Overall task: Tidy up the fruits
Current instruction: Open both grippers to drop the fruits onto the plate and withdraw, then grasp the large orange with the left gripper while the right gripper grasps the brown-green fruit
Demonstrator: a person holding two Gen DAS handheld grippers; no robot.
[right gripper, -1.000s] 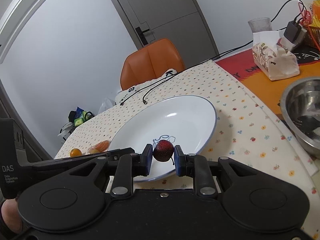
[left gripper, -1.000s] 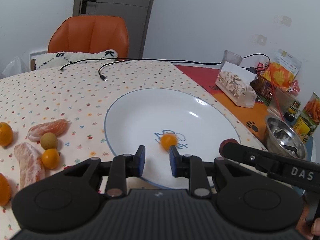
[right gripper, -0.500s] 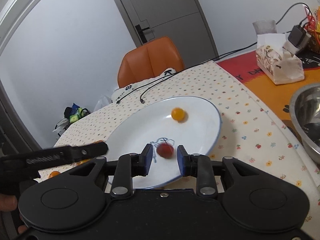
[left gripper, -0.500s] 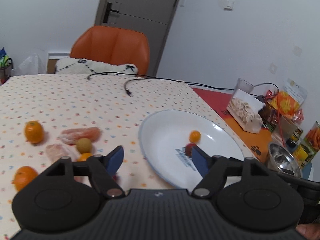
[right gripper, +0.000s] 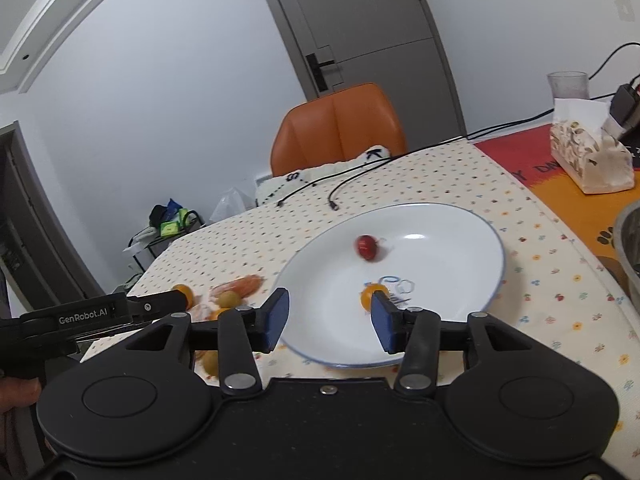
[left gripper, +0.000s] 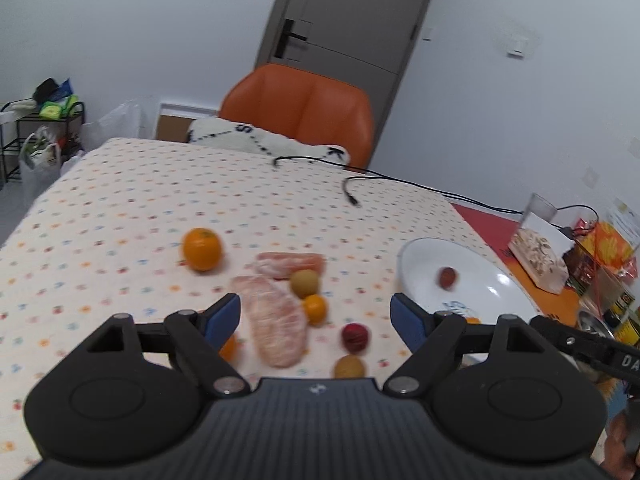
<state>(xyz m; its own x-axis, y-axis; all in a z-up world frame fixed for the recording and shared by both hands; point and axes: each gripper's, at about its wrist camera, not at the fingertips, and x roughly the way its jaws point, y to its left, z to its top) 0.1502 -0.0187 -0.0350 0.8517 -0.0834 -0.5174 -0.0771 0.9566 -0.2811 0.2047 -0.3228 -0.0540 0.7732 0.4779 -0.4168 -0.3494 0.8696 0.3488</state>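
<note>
A: Changed since a second ago: both grippers let go. The small orange fruit and the red fruit now lie loose in the white plate, and the left gripper has swung off the plate toward the pile on the tablecloth.

B: Jaw states?

A: Left jaws wide and opening, nothing pressed between them. Right gripper about mid-width, opening, empty, hanging over the plate's near rim.

B: Left to right in the left view?

A: Big orange at 10 o'clock from the jaws, peeled segments at 12, a green-brown fruit and a small orange one just right of them, another red fruit at 1, the plate at 2 to 3.

B: Meaning for the task?

A: Two fruits plated, most not yet; I'd guess the left picks from the pile next. Blurry, so contacts there are unclear.
</note>
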